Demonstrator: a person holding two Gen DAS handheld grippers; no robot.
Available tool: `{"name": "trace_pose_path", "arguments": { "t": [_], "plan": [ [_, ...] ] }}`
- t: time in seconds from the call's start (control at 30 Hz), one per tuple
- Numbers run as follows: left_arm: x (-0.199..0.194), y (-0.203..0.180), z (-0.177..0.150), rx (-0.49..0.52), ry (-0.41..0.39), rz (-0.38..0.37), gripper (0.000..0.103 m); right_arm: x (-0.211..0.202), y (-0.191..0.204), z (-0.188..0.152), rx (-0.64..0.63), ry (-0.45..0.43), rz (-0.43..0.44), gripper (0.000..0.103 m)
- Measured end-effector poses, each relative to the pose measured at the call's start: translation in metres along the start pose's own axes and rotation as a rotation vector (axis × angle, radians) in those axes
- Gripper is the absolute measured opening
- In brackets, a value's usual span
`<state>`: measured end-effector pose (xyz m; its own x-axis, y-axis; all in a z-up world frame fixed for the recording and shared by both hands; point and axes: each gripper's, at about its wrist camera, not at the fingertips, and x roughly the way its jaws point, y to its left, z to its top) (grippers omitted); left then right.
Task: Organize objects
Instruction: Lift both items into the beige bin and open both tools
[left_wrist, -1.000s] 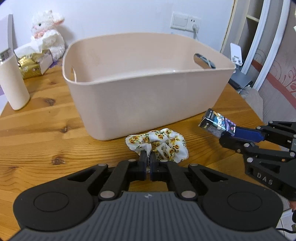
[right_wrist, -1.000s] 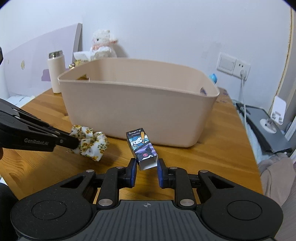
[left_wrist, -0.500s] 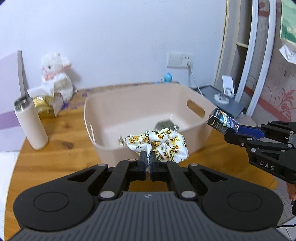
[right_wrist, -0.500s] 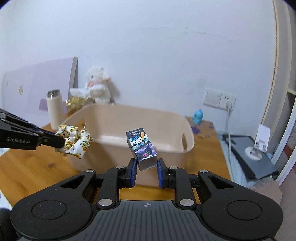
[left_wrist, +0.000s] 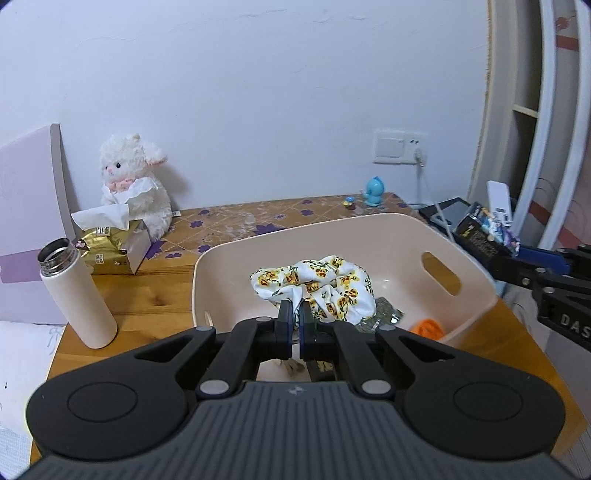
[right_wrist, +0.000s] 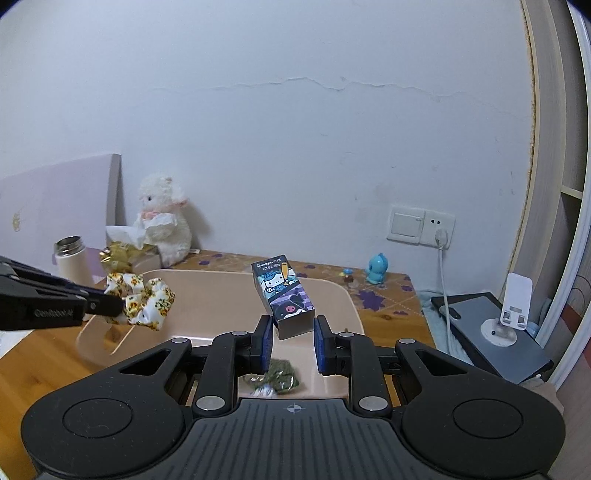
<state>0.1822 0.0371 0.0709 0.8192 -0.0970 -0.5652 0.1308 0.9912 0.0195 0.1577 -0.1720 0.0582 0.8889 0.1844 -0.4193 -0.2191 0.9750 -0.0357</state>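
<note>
floral scrunchie (left_wrist: 317, 288) above beige bin (left_wrist: 476, 299)

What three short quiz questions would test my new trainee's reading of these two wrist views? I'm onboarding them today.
1. True or false: the left gripper pinches the floral scrunchie above the beige bin.
2. What does the right gripper hold?
3. The white bottle stands: (a) inside the bin, (b) on the table beside it.

Key: 1 true; 2 the cartoon-printed box; 3 b.
</note>
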Motion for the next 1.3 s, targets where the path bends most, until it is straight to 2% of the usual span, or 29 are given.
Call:
{"name": "trace_pose_path", "arguments": {
  "t": [0.33, 0.57, 0.7, 0.73, 0.77, 0.83, 0.87, 0.97, 1.03, 1.2, 1.3],
  "plan": [
    [0.078, -0.002, -0.008, 0.006, 0.166, 0.069, 0.004, 0.056, 0.002, -0.005, -0.001, 0.095, -0.055, 0.021],
    [0.101, 0.002, -0.023, -0.006, 0.259, 0.070, 0.005, 0.092, 0.008, -0.023, -0.007, 0.191, -0.090, 0.021],
    [0.102, 0.004, -0.025, -0.007, 0.271, 0.070, 0.011, 0.102, 0.010, -0.028, 0.012, 0.229, -0.086, 0.022],
    [0.101, 0.003, -0.024, -0.004, 0.272, 0.072, 0.014, 0.103, 0.010, -0.029, 0.014, 0.237, -0.084, 0.022],
    [0.099, 0.002, -0.023, -0.001, 0.271, 0.074, 0.016, 0.101, 0.011, -0.028, 0.012, 0.239, -0.087, 0.030],
    [0.094, 0.000, -0.021, 0.001, 0.261, 0.065, 0.033, 0.097, 0.011, -0.028, 0.011, 0.229, -0.093, 0.036],
    [0.092, -0.001, -0.020, 0.002, 0.255, 0.061, 0.035, 0.094, 0.011, -0.026, 0.014, 0.223, -0.096, 0.040],
    [0.082, -0.006, -0.016, 0.009, 0.232, 0.058, 0.055, 0.082, 0.009, -0.022, 0.029, 0.209, -0.096, 0.051],
    [0.075, -0.007, -0.015, 0.006, 0.204, 0.071, 0.080, 0.073, 0.009, -0.019, 0.031, 0.200, -0.097, 0.060],
    [0.057, -0.003, -0.011, -0.024, 0.172, 0.064, 0.083, 0.046, 0.011, -0.013, 0.017, 0.166, -0.104, 0.071],
    [0.046, 0.000, -0.011, -0.039, 0.164, 0.066, 0.083, 0.028, 0.014, -0.010, 0.020, 0.160, -0.095, 0.074]
  ]
}}
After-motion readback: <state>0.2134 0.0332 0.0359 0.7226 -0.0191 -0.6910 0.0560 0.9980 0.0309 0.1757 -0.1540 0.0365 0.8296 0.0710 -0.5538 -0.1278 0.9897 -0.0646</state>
